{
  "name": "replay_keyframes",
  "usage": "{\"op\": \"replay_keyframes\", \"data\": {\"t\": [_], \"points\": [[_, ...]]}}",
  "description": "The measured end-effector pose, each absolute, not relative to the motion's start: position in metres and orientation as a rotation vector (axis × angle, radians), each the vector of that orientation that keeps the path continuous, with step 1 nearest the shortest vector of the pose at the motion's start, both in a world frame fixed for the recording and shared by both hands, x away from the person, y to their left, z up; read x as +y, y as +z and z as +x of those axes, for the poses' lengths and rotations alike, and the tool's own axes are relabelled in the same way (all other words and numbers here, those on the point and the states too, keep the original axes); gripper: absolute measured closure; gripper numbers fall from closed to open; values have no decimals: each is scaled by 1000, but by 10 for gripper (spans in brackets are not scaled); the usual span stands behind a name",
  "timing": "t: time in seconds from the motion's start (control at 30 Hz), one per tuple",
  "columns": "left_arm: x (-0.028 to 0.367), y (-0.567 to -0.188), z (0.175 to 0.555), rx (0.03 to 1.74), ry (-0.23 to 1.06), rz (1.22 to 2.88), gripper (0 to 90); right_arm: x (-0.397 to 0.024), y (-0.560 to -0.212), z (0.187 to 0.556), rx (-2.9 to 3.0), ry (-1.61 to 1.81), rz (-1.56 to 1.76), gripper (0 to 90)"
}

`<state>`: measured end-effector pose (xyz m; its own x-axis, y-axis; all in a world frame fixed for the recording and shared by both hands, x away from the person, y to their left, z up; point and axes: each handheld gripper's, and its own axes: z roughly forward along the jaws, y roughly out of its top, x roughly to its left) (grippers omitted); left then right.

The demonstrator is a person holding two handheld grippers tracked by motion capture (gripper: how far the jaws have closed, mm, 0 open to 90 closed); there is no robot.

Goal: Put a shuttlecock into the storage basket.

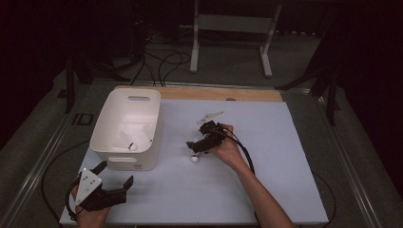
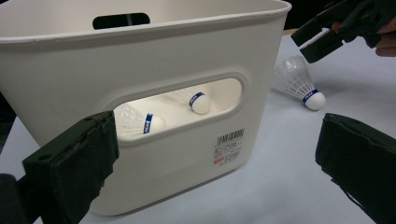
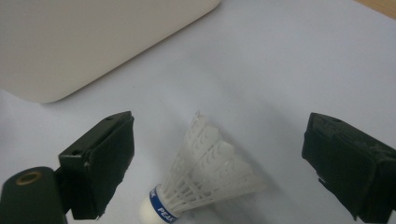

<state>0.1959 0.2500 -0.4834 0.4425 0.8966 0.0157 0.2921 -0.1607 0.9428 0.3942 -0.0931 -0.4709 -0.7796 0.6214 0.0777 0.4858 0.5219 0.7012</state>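
While it lay on its side on the pale tabletop (image 1: 266, 190), the loose shuttlecock (image 3: 201, 186) sat at lower centre of the right gripper view, between the two jaws of the right claw (image 3: 224, 163), which stood wide apart and touched nothing. Its long axis ran from the cork at the bottom edge up and rightward into the feather skirt, roughly along the claw's line of sight. In the high view the same shuttlecock (image 1: 194, 159) showed as a white dot just below the right claw (image 1: 199, 145), well nearer that hand than the left claw (image 1: 111, 183), which hovered wide open and empty at lower left. The left gripper view added what the others hid: two more shuttlecocks (image 2: 140, 122) already inside the white bin (image 2: 140, 56), seen through its handle slot.
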Motion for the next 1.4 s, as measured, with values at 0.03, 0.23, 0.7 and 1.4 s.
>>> {"op": "replay_keyframes", "data": {"t": [0.03,0.23,0.7,1.4], "points": [[250,-483,196,1038,754,1693,0,-93,-471,394,2578,1099,950,91],[250,-484,196,1039,754,1692,0,-92,-473,395,2585,1088,950,105],[251,-483,196,1041,757,1691,0,-88,-477,394,2637,1050,932,252],[250,-483,196,1039,757,1692,0,-94,-477,390,2716,1040,896,609]]}}
